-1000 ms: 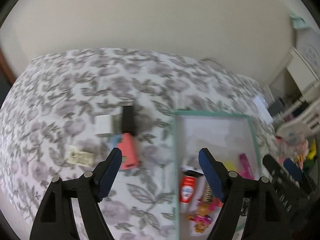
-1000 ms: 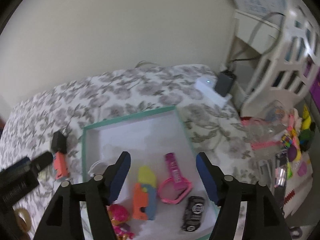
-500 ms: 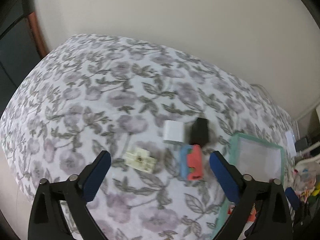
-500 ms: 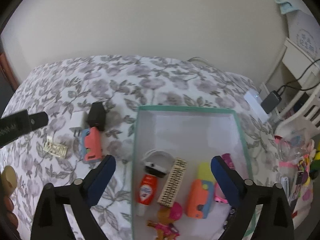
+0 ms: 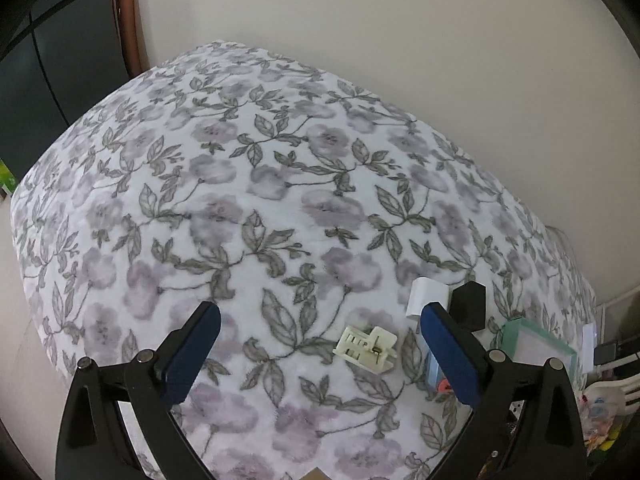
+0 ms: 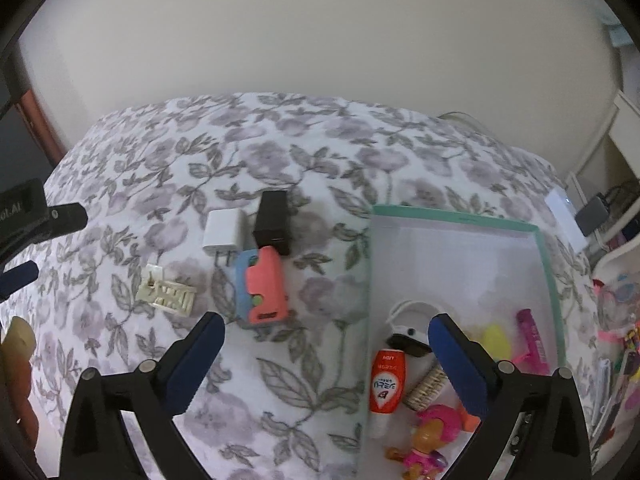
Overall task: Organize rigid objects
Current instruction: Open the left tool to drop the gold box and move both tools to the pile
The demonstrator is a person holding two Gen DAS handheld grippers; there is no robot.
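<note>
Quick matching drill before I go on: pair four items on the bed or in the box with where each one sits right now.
1. white charger
2. cream clip
3. red tube
4. coral toy

a. inside the green-rimmed box
b. left of the black adapter, touching it
c. leftmost, alone on the bedspread
d. just in front of the black adapter

Pairs: 1-b, 2-c, 3-a, 4-d

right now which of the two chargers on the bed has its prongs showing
The white charger; its metal prongs stick out toward the camera. The black charger beside it shows none.
</note>
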